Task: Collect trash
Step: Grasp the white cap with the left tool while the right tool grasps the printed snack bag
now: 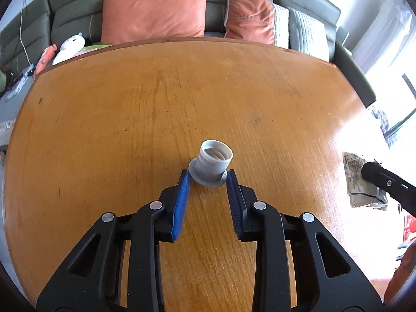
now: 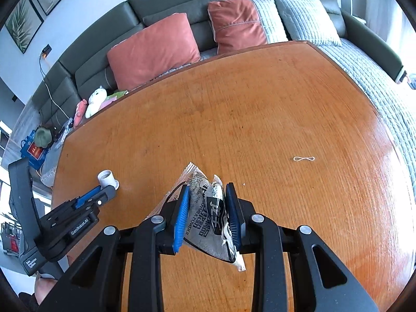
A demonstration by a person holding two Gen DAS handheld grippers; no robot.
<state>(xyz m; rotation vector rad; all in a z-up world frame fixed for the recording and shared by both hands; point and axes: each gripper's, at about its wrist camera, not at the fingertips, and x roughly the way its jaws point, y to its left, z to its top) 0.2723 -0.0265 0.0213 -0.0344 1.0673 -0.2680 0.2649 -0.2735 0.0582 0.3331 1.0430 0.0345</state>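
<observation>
- Worktop (image 1: 104, 119) edge on the left side lies near the left claw (image 1: 208, 175); in the right wrist view that claw (image 2: 108, 191) sits close to the left rim, with the sofa (image 1: 72, 7) and its clutter beyond the far edge.
- Left claw is drawn in as tight as it goes, its blue pads (image 1: 182, 202) pinching the flat flange at the foot of the small grey threaded cap (image 1: 212, 163), which stands upright with its open mouth up, straight ahead of the fingertips.
- Judged from the grip, only the rim of the flange is caught, so the hold looks shallow and a straight lift seems safer than a swing.
- Centre of the worktop is bare wood, giving open room between the two claws, which stand well apart.
- Right claw (image 2: 208, 202) is partly closed on the crumpled powder sachet (image 2: 208, 215), pads (image 2: 182, 215) pressing it on both sides; its long axis runs roughly along the fingers, one end poking out ahead and the other hanging below the pads.
- The sachet (image 1: 361, 179) also shows at the right edge of the left wrist view.
- Further right, a pale rubber band (image 2: 303, 158) lies flat on the wood, well clear of both claws and nearer the right one; it would fall to the right hand.
- Right rim of the worktop runs beside a quilted grey cover (image 2: 384, 98); no bin is visible.
</observation>
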